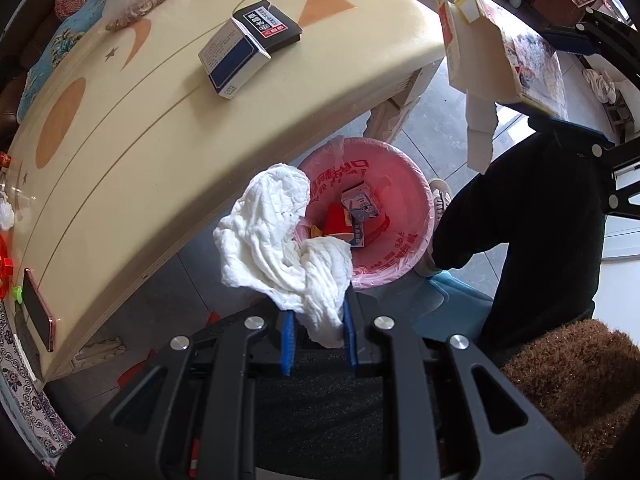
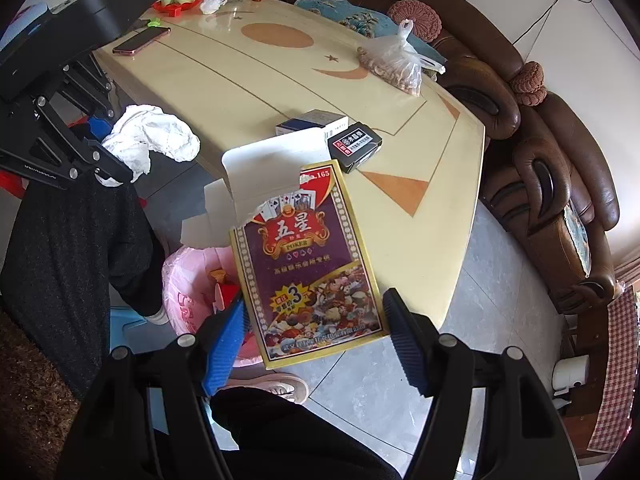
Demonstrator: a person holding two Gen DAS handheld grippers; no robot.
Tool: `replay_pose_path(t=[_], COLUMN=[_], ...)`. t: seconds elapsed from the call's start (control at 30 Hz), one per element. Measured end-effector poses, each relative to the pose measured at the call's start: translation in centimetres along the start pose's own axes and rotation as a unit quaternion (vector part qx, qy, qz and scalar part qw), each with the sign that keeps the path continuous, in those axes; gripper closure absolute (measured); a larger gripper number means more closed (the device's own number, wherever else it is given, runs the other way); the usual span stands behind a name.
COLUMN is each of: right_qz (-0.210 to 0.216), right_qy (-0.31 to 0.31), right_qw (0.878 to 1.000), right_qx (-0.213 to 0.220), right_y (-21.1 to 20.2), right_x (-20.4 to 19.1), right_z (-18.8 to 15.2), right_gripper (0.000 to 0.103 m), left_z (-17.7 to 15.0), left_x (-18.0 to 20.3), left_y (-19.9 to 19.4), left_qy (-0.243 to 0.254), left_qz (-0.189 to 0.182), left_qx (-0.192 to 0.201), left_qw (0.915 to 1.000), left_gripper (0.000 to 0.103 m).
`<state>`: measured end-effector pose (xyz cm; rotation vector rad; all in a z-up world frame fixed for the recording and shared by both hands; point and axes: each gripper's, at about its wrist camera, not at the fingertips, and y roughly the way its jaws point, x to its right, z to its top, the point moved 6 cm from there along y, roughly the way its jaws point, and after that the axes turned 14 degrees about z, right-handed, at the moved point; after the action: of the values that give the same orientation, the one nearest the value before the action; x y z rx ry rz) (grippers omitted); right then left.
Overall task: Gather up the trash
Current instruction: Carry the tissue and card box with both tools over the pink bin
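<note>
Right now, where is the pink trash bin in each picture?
Left wrist view: pink trash bin sits in the middle, on the floor beyond the held white tissue.
Right wrist view: pink trash bin is lower left, partly behind the poker card box.
Shared landmark: the black card box on the table.

In the left wrist view the table (image 1: 160,152) fills the upper left, two boxes (image 1: 248,52) on it; the bin (image 1: 404,208) sits lower centre on the floor, a carton (image 1: 360,212) inside.

Phone (image 2: 141,45) and bagged nuts (image 2: 396,65) on table (image 2: 280,92)
</note>
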<state>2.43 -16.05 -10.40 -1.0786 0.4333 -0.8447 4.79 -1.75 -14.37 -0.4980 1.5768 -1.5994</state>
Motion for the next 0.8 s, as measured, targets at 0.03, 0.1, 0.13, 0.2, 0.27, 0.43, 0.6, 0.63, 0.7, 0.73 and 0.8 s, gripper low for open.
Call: replay_pose_path(t=[0.03, 0.1, 0.13, 0.2, 0.27, 0.43, 0.6, 0.63, 0.7, 0.73, 0.8], right_qz=[0.002, 0.003, 0.006, 0.010, 0.013, 0.027, 0.040, 0.043, 0.044, 0.046, 0.053], right_qy=[0.000, -0.002, -0.001, 0.000, 0.001, 0.009, 0.020, 0.023, 0.027, 0.029, 0.037], right_qw=[1.000, 1.000, 1.000, 1.000, 1.000, 0.999, 0.999, 0.998, 0.998, 0.998, 0.997], right_qx=[-0.001, -0.004, -0.005, -0.008, -0.009, -0.017, -0.026, -0.027, -0.029, -0.030, -0.032], right_y=[0.2, 0.5, 0.6, 1.0, 1.2, 2.5, 4.2, 4.5, 5.1, 5.4, 6.0], right_x=[-0.1, -0.4, -0.5, -0.6, -0.7, -0.8, -0.6, -0.6, -0.5, -0.4, -0.4], right_z=[-0.1, -0.2, -0.2, -0.2, -0.3, -0.6, -1.2, -1.4, -1.6, -1.8, -2.1], right_gripper=[0.038, 0.038, 0.038, 0.038, 0.037, 0.037, 0.037, 0.037, 0.037, 0.037, 0.037], left_z=[-0.1, -0.2, -0.2, -0.2, -0.2, -0.1, 0.1, 0.1, 0.1, 0.1, 0.1], left_x=[0.2, 0.6, 0.7, 0.9, 1.1, 1.5, 2.2, 2.5, 2.9, 3.1, 3.6], left_y=[0.2, 0.6, 0.7, 1.0, 1.3, 2.3, 4.0, 4.3, 4.9, 5.3, 6.0], left_qy=[0.003, 0.007, 0.011, 0.015, 0.019, 0.026, 0.038, 0.039, 0.043, 0.043, 0.045], left_qz=[-0.003, -0.006, -0.007, -0.008, -0.008, -0.013, -0.021, -0.025, -0.027, -0.033, -0.043], left_qx=[-0.001, -0.002, -0.003, -0.004, -0.006, -0.013, -0.022, -0.025, -0.027, -0.030, -0.036], left_qw=[1.0000, 0.9999, 0.9999, 0.9998, 0.9998, 0.9995, 0.9988, 0.9986, 0.9984, 0.9981, 0.9974], left_gripper=[0.083, 0.083, 0.083, 0.083, 0.083, 0.083, 0.083, 0.083, 0.083, 0.083, 0.083])
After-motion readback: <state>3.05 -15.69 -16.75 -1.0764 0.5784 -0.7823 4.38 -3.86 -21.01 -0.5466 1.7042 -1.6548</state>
